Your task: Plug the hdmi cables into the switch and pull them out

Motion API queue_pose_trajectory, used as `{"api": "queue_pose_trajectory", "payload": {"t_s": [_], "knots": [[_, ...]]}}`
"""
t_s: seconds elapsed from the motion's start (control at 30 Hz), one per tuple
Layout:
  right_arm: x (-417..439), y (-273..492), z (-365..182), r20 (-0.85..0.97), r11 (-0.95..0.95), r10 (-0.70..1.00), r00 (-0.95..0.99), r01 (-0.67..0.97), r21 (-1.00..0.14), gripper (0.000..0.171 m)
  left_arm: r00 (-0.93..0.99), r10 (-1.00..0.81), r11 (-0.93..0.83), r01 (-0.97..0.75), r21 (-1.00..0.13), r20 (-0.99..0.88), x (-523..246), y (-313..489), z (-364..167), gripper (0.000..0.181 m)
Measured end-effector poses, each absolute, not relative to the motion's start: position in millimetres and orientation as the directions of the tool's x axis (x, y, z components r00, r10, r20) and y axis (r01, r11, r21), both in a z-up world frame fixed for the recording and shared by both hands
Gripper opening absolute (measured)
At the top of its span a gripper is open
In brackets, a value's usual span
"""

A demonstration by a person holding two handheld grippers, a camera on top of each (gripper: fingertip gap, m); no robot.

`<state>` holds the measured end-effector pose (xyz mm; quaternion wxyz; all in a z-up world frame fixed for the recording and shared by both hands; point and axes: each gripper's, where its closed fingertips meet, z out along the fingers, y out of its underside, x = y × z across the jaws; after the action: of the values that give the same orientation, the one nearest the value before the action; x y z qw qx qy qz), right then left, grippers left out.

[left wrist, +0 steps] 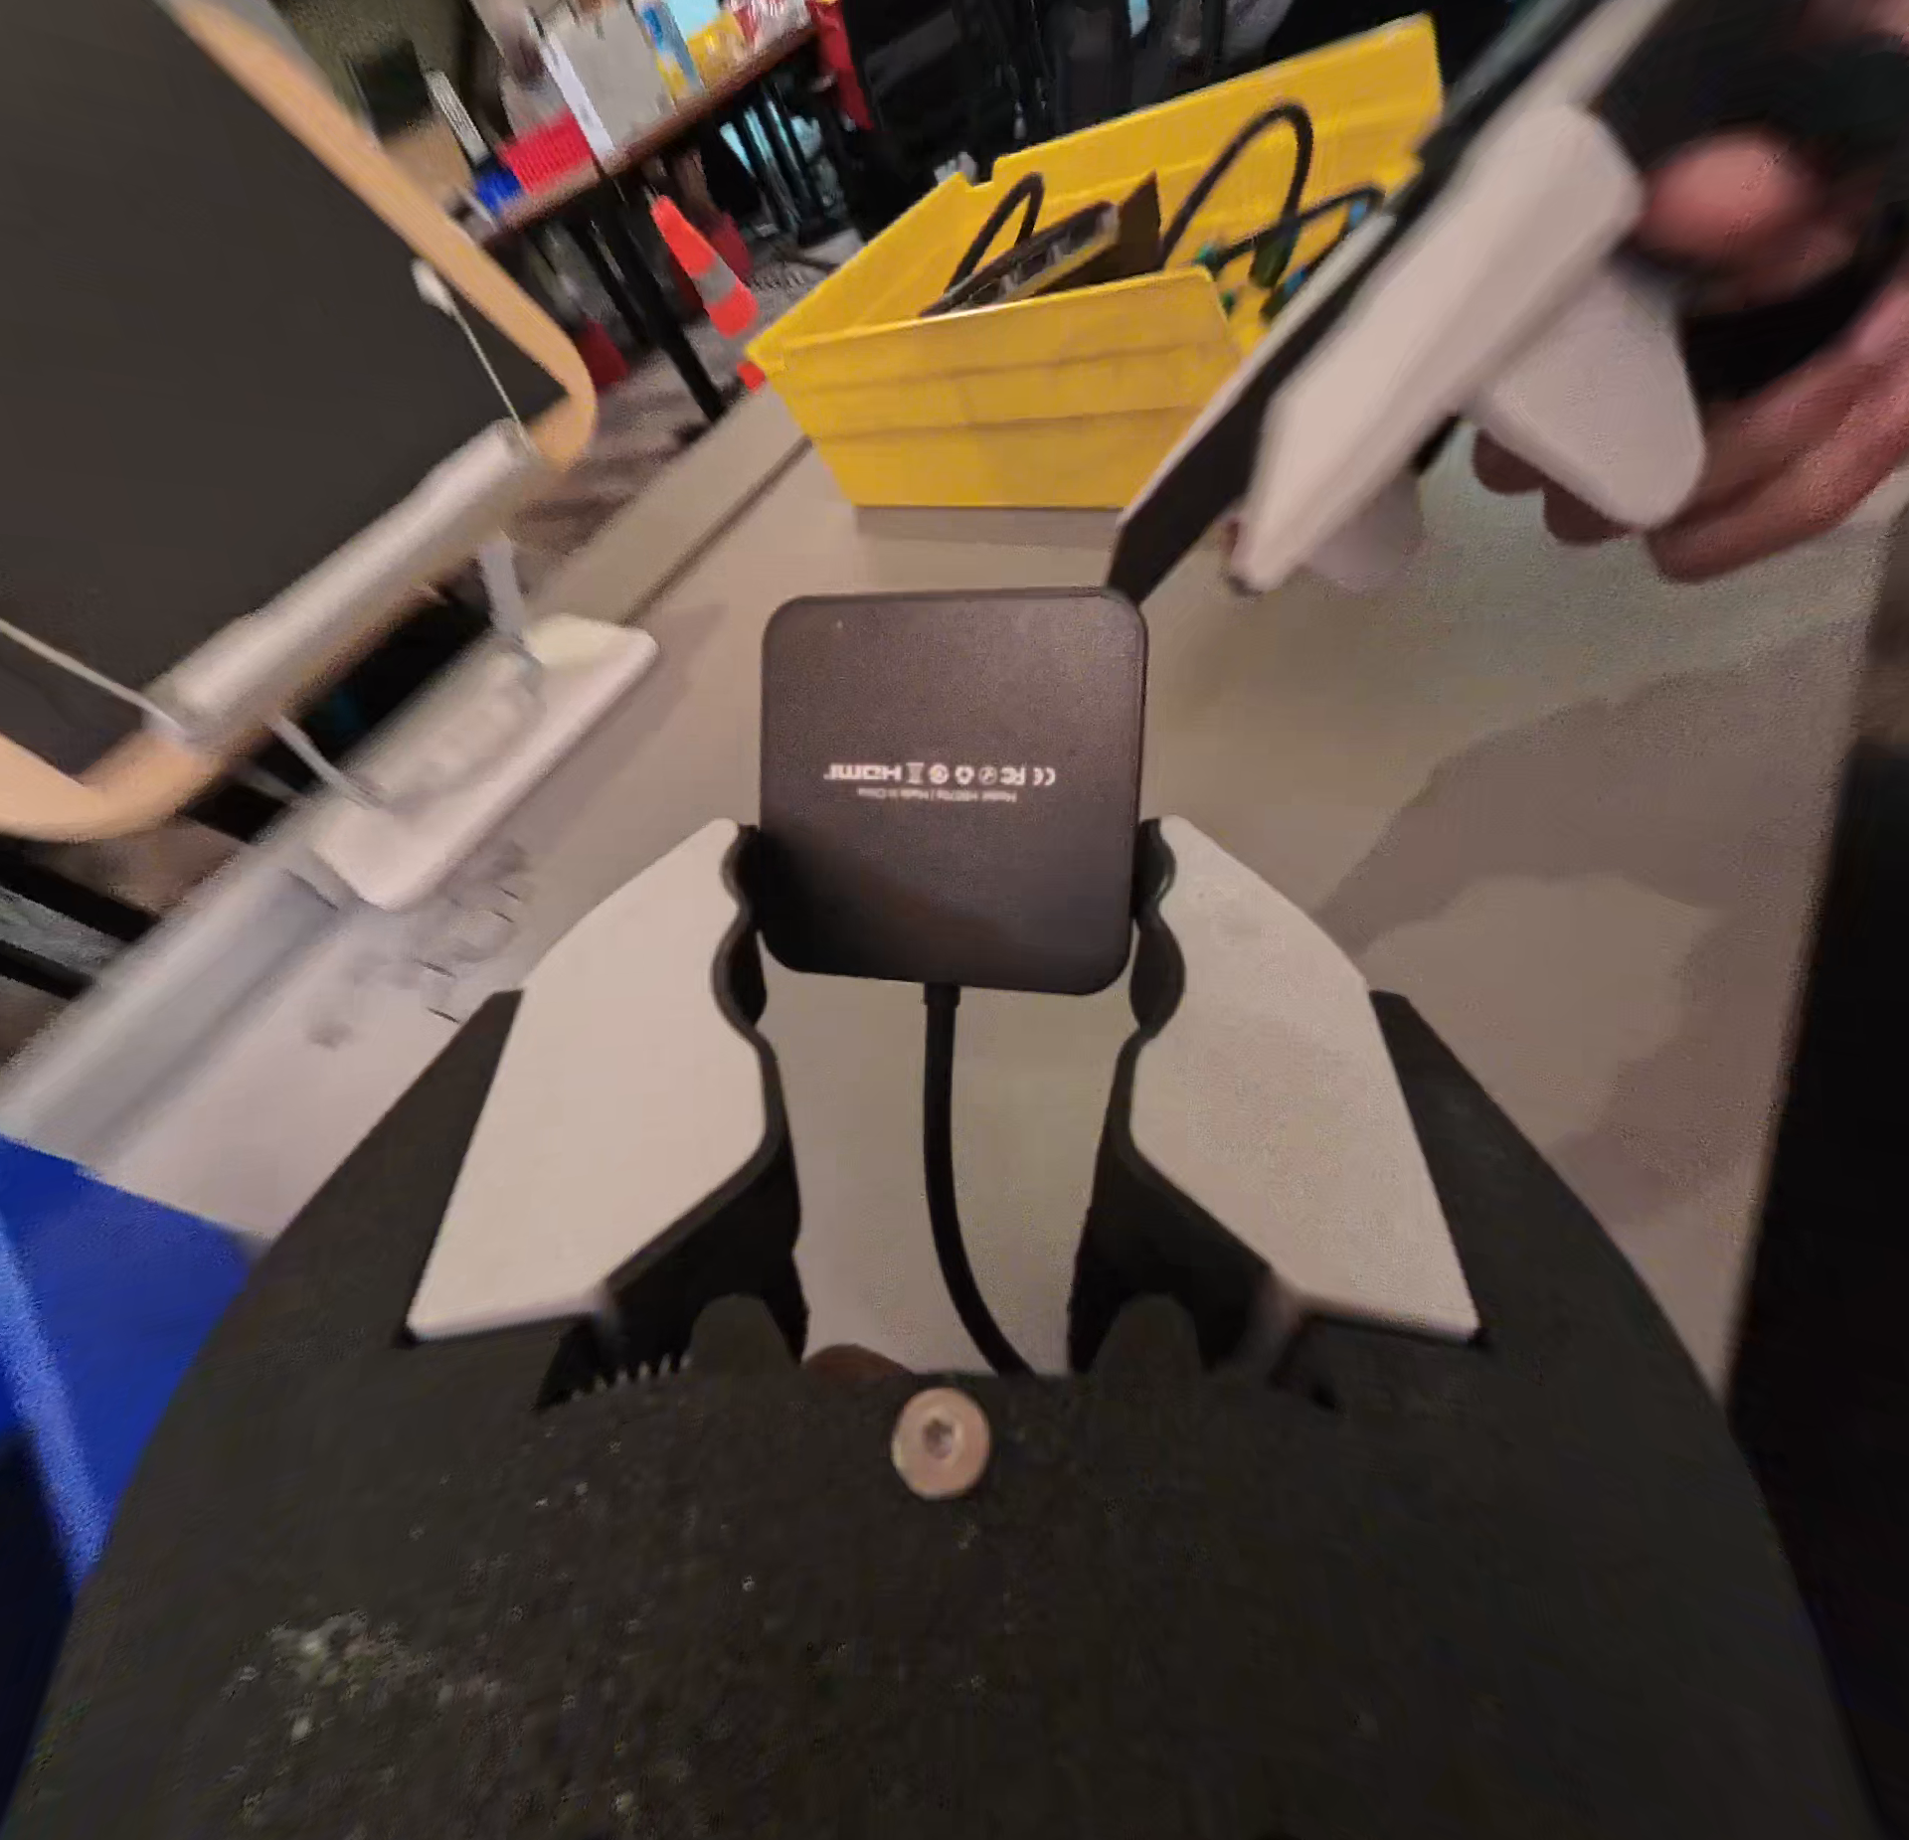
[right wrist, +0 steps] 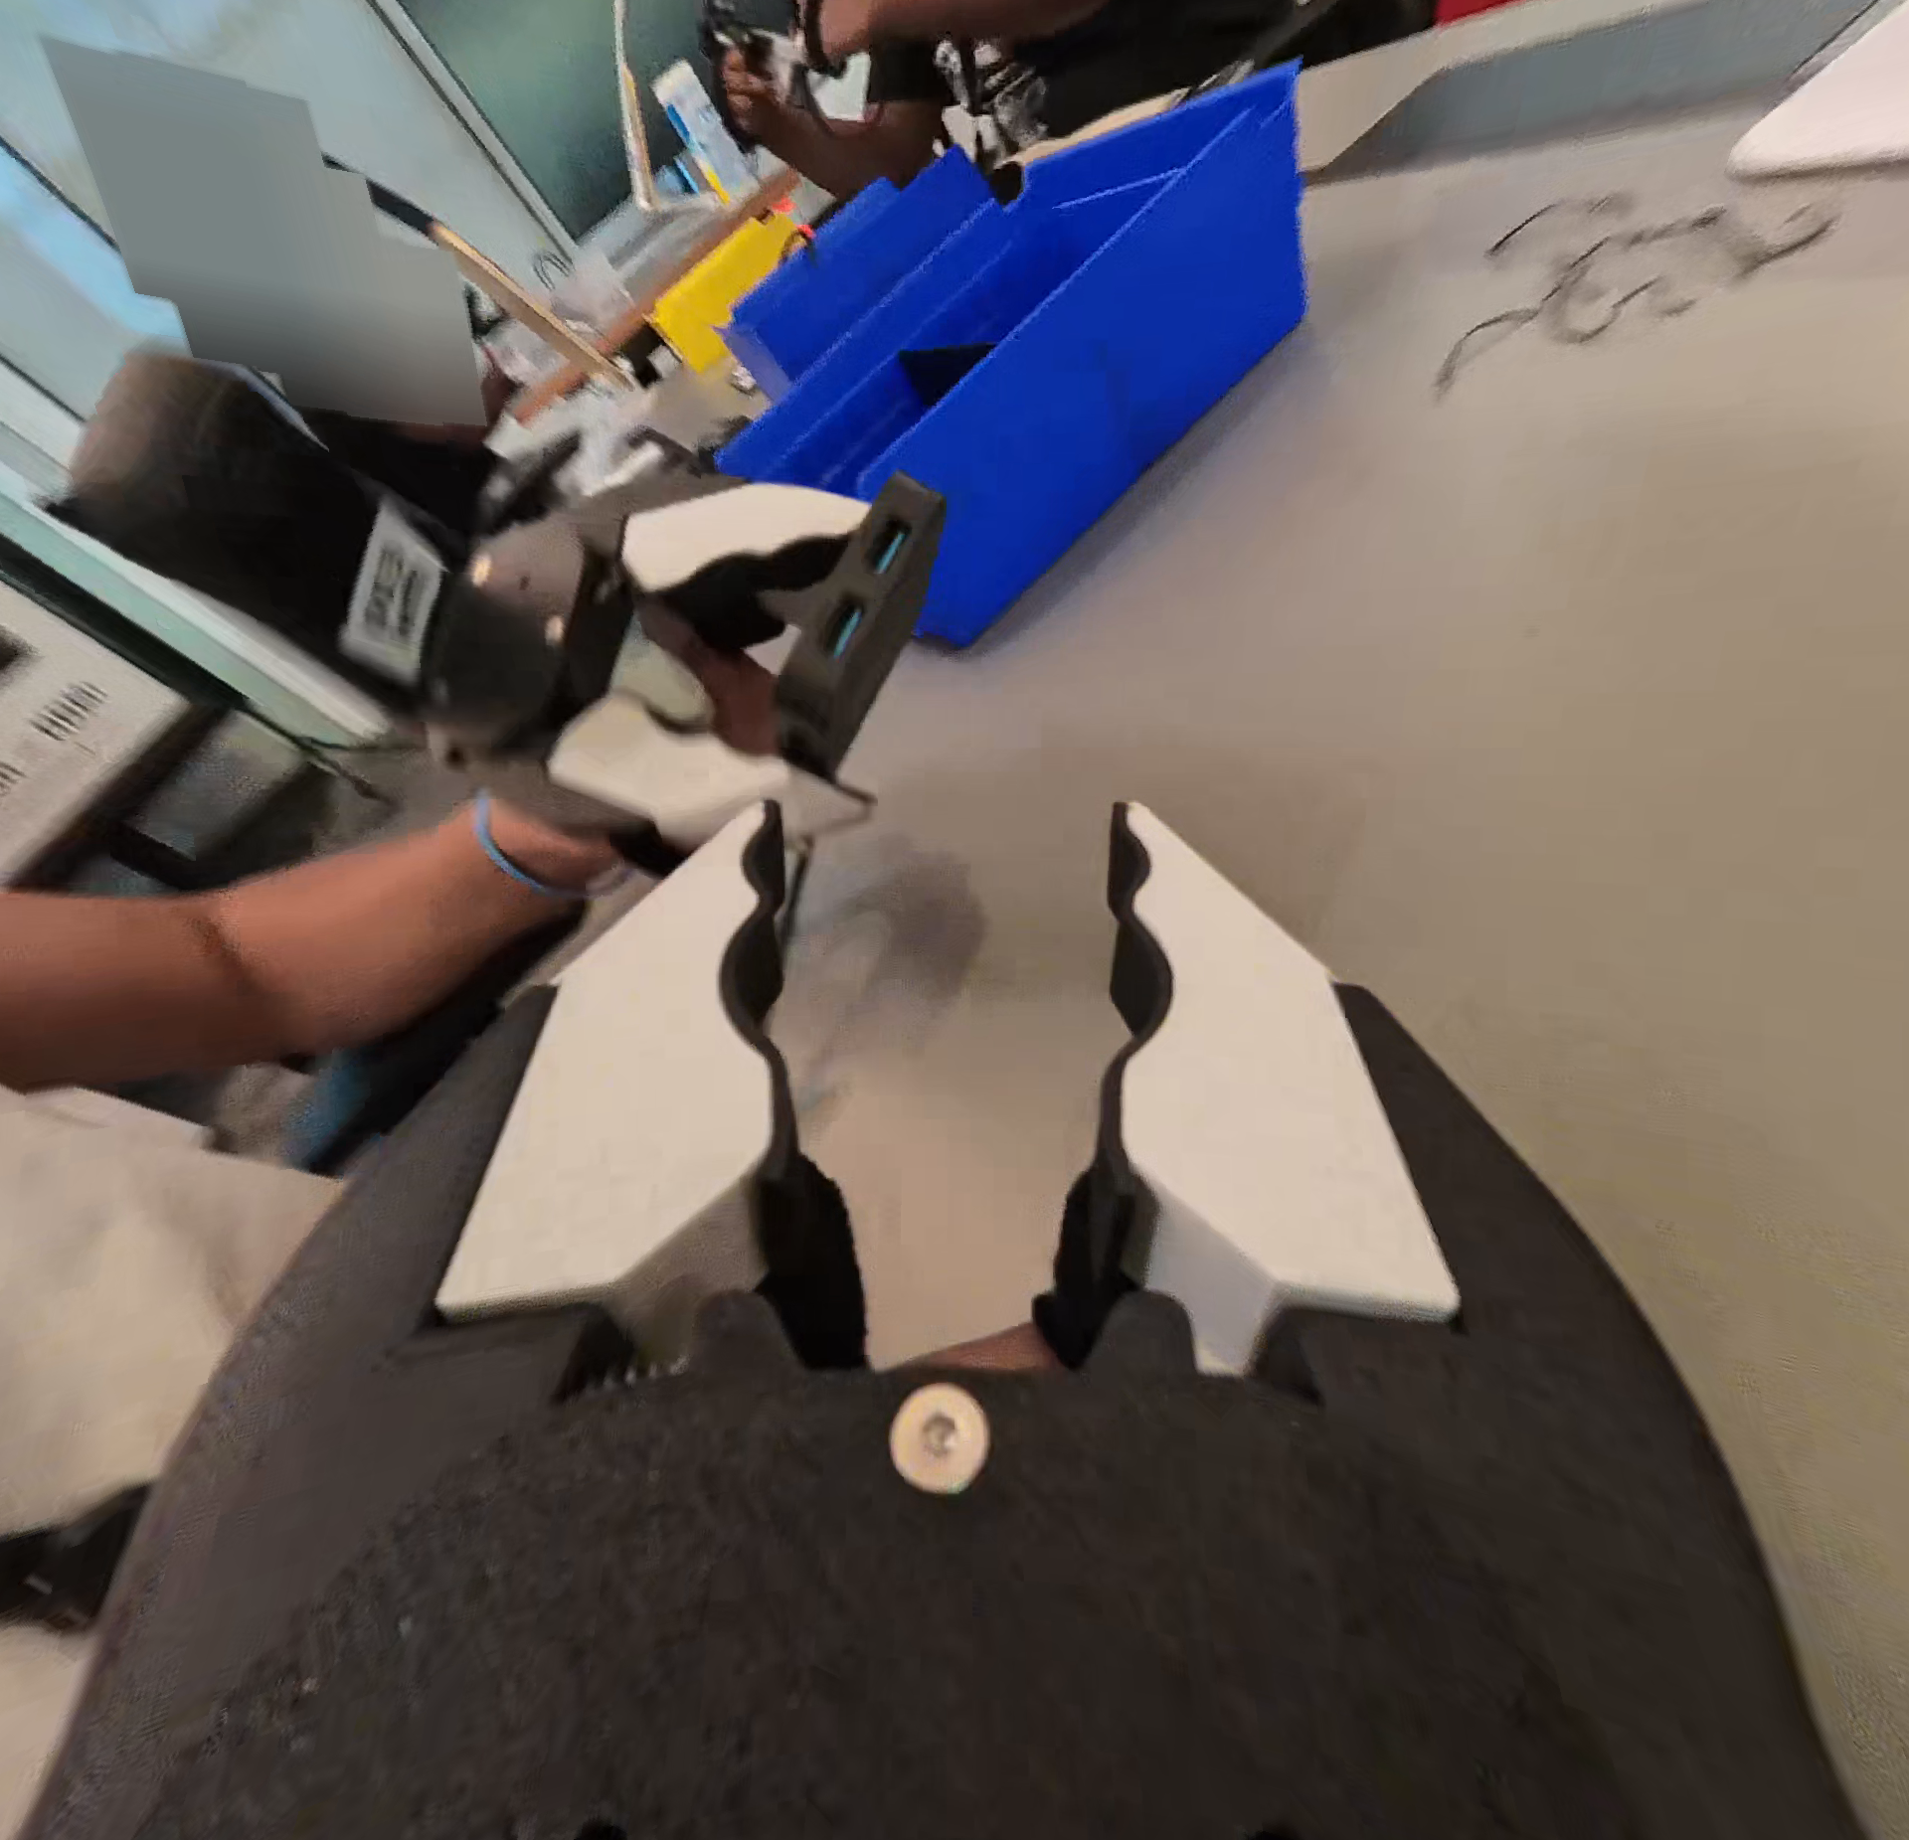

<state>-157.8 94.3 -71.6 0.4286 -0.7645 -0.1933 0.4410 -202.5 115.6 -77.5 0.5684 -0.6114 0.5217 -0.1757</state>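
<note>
Left hand-held gripper (left wrist: 950, 861) clamps switch (left wrist: 952, 789) by sides; right hand-held gripper (right wrist: 942, 840) open, empty.

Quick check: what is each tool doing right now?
Left tool: shut on the black switch, lifted off the table.
Right tool: open, holding nothing.

The switch (left wrist: 952, 789) has a matt black plastic shell, smooth, with a rubbery black cable (left wrist: 945, 1171). The fingers (left wrist: 620, 1078) look like matt white plastic with black ribbed pads; the body behind is grainy black (rough, dusty) with a bright metal screw (left wrist: 940, 1444). The bench (right wrist: 1446, 706) is smooth matt grey. Both bins, yellow (left wrist: 992, 396) and blue (right wrist: 1043, 386), are glossy plastic.
</note>
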Motion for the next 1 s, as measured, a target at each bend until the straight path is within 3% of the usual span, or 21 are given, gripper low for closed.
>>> {"api": "queue_pose_trajectory", "payload": {"t_s": [0.07, 0.13, 0.23, 0.27, 0.3, 0.33, 0.57, 0.63, 0.73, 0.87, 1.0], "knots": [[-178.8, 94.1, -66.6, -0.615, -0.631, 0.666, 0.421, -0.122, -0.766, 0.07, 0.332, -0.729, 0.378, -0.533, -0.757, -0.598, -199.7, 107.0, -75.3, 0.068], [-197.4, 80.2, -66.8, -0.683, -0.702, 0.674, 0.281, -0.043, -0.711, 0.074, 0.256, -0.593, 0.49, -0.638, -0.594, -0.763, -198.0, 102.9, -79.5, 0.069], [-208.5, 76.4, -70.3, -0.728, -0.751, 0.641, 0.241, 0.003, -0.66, 0.069, 0.176, -0.478, 0.556, -0.698, -0.452, -0.86, -193.5, 96.9, -88.1, 0.069], [-208.9, 78.1, -72.4, -0.72, -0.746, 0.643, 0.262, -0.001, -0.666, 0.056, 0.157, -0.46, 0.565, -0.707, -0.425, -0.874, -192.6, 95.3, -90.6, 0.069], [-205.6, 84.0, -77.3, -0.688, -0.726, 0.65, 0.322, -0.003, -0.688, 0.025, 0.155, -0.435, 0.57, -0.715, -0.405, -0.887, -192.7, 95.5, -90.4, 0.069], [-203.0, 87.1, -79.1, -0.649, -0.693, 0.671, 0.358, -0.008, -0.721, 0.015, 0.16, -0.421, 0.573, -0.716, -0.399, -0.893, -193.0, 95.0, -89.5, 0.069], [-155.9, 102.2, -55.4, -0.476, -0.578, 0.708, 0.523, 0.041, -0.815, 0.012, 0.327, -0.524, 0.52, -0.609, -0.6, -0.786, -198.9, 88.2, -70.0, 0.055], [-112.9, 115.0, -27.8, -0.385, -0.513, 0.682, 0.621, 0.031, -0.858, 0.012, 0.407, -0.599, 0.413, -0.581, -0.701, -0.69, -207.1, 92.4, -70.7, 0.053], [-28.1, 132.3, 31.3, -0.244, -0.397, 0.592, 0.768, 0.014, -0.918, 0.012, 0.478, -0.788, 0.156, -0.454, -0.877, -0.388, -222.4, 77.4, -93.9, 0.049], [89.8, 155.8, 100.4, -0.072, -0.316, 0.396, 0.915, 0.062, -0.947, 0.012, 0.496, -0.828, 0.022, -0.435, -0.9, -0.26, -242.3, 67.5, -112.4, 0.046], [173.0, 212.9, 91.6, 0.066, -0.435, 0.235, 0.97, 0.166, -0.885, 0.012, 0.527, -0.823, -0.022, -0.4, -0.916, -0.211, -245.8, 75.6, -107.5, 0.045]]}}
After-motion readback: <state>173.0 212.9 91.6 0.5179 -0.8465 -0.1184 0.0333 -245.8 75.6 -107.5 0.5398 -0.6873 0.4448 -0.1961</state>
